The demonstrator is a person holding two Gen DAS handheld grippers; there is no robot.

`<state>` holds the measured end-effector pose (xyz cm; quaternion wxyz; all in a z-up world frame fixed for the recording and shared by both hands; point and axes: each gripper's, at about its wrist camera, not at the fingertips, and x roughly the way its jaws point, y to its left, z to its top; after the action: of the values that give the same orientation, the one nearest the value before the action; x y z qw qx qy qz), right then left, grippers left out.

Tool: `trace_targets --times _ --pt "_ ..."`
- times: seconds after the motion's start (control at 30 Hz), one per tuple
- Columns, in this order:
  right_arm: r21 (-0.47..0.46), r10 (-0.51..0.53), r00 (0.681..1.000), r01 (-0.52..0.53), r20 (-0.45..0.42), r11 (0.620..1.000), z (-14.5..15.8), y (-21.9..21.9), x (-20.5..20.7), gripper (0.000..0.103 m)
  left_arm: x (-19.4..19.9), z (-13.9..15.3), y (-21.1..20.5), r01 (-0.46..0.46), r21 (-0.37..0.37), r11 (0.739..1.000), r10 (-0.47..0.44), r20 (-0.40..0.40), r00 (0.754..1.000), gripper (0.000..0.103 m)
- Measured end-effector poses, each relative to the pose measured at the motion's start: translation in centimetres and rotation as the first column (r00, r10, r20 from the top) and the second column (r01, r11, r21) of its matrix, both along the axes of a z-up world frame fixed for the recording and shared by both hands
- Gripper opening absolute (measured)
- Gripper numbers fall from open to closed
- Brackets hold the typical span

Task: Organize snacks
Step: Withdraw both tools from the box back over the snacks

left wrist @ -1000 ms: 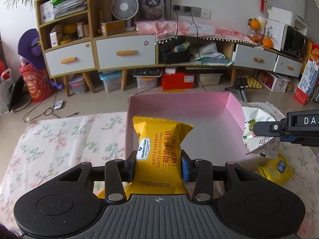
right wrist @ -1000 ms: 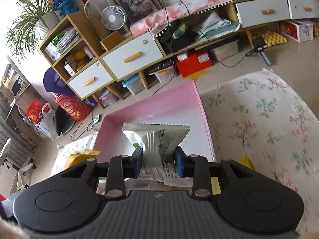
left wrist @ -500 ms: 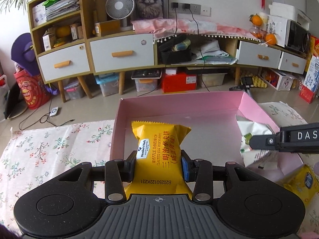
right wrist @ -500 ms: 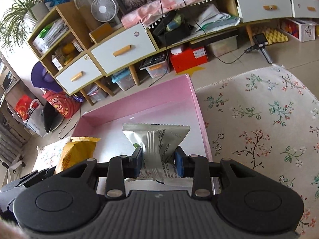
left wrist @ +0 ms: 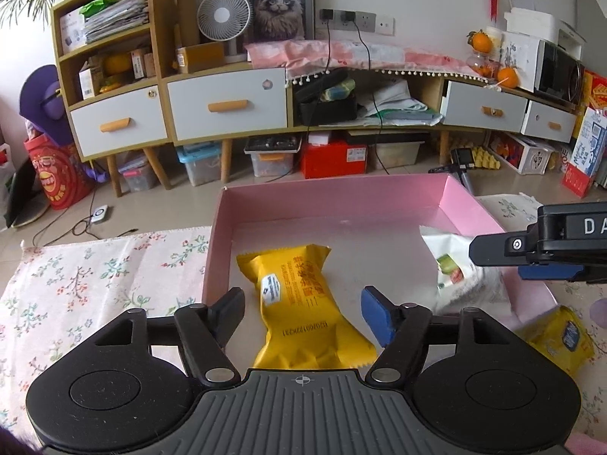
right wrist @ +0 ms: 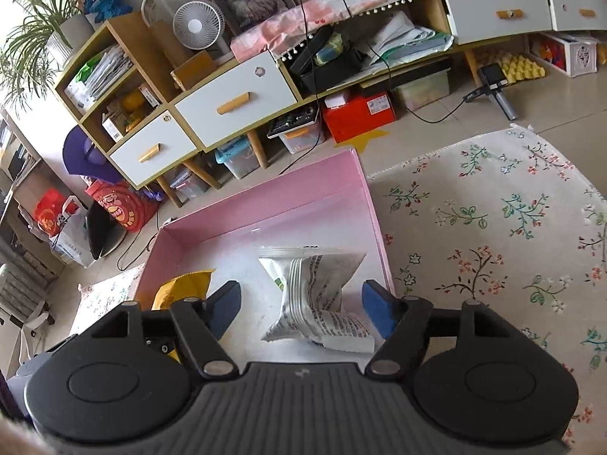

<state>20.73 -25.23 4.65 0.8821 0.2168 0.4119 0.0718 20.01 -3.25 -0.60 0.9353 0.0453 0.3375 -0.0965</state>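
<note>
Two snack packs lie in the pink box (left wrist: 334,204) and both sets of tongs stand wide apart, clamped on nothing. In the left wrist view the left tongs (left wrist: 301,309) frame the yellow waffle pack (left wrist: 303,303), which rests on the box floor at lower centre of the frame, angled a little, its near end towards the camera and neither pad touching it. At the right of that frame the right tongs (left wrist: 493,252) come in from the edge, above the white pack (left wrist: 463,276) that sits close to the box's right wall. The right wrist view confirms it: the white pack (right wrist: 318,295) lies between the open blue pads, crumpled and slightly pinched at the middle, with the box wall (right wrist: 373,212) just beside it on the right of the frame. A second yellow pack (left wrist: 557,337) waits outside the box at lower right, on the floral cloth (left wrist: 95,276) that covers the bench.

The step in hand looks like the release, and the good way through it is a clean exit. Lift each tool straight up and back before turning, so a pad does not catch a crinkled edge and drag a pack along. The right side needs more care, I'd say, with the wall so near that pad. The outside yellow pack seems the natural next pick; approach it across its narrow middle.
</note>
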Motion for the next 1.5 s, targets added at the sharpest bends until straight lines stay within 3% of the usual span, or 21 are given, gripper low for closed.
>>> trace_targets --times 0.17,0.6,1.27,1.5 --pt "-0.016 0.007 1.000 -0.007 0.008 1.000 0.9 -0.2 -0.8 0.074 -1.6 1.1 0.2 0.012 -0.001 1.000 -0.012 0.008 1.000 0.079" --pt "-0.068 0.060 0.998 -0.059 0.018 0.996 3.2 0.5 -4.4 0.087 -6.7 2.9 1.2 0.027 -0.011 1.000 -0.027 -0.005 1.000 0.088" --pt "-0.129 0.127 0.992 -0.124 0.010 0.984 3.1 1.0 -11.5 0.100 -14.9 1.1 5.9 -0.033 -0.036 0.999 0.030 -0.084 0.996 0.097" --pt "-0.140 0.133 0.991 -0.129 0.019 0.982 2.0 0.4 -13.6 0.102 -16.7 -0.3 7.7 -0.004 -0.015 1.000 0.002 -0.088 0.996 0.097"
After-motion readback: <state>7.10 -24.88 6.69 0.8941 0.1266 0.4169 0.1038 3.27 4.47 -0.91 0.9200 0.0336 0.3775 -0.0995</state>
